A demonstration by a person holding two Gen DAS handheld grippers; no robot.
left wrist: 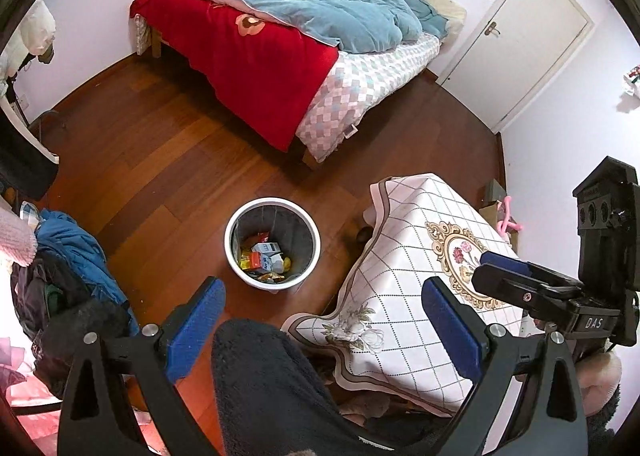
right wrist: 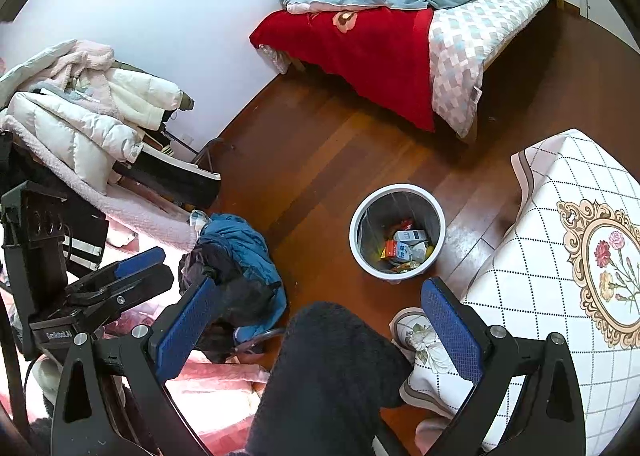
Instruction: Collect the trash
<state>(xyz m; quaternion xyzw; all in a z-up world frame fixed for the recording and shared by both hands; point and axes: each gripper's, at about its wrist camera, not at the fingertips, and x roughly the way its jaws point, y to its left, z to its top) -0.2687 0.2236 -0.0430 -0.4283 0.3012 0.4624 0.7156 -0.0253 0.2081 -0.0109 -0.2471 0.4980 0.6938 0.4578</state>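
Fingers of both grippers (left wrist: 324, 332) (right wrist: 320, 332) spread, empty; bin (left wrist: 272, 243) stands beside table edge (left wrist: 360, 264).

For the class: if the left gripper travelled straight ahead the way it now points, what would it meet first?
Probably the trash bin or the floor just beyond it; nothing shows between the open left gripper and them, though depth is unclear.

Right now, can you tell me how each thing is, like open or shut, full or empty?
Left gripper: open, holding nothing.
Right gripper: open, holding nothing.
Trash bin: upright on the floor, no lid, wrappers and cartons at the bottom.
Door: shut.
Bed: unmade, blue quilt rumpled.
Table: covered by a cloth.
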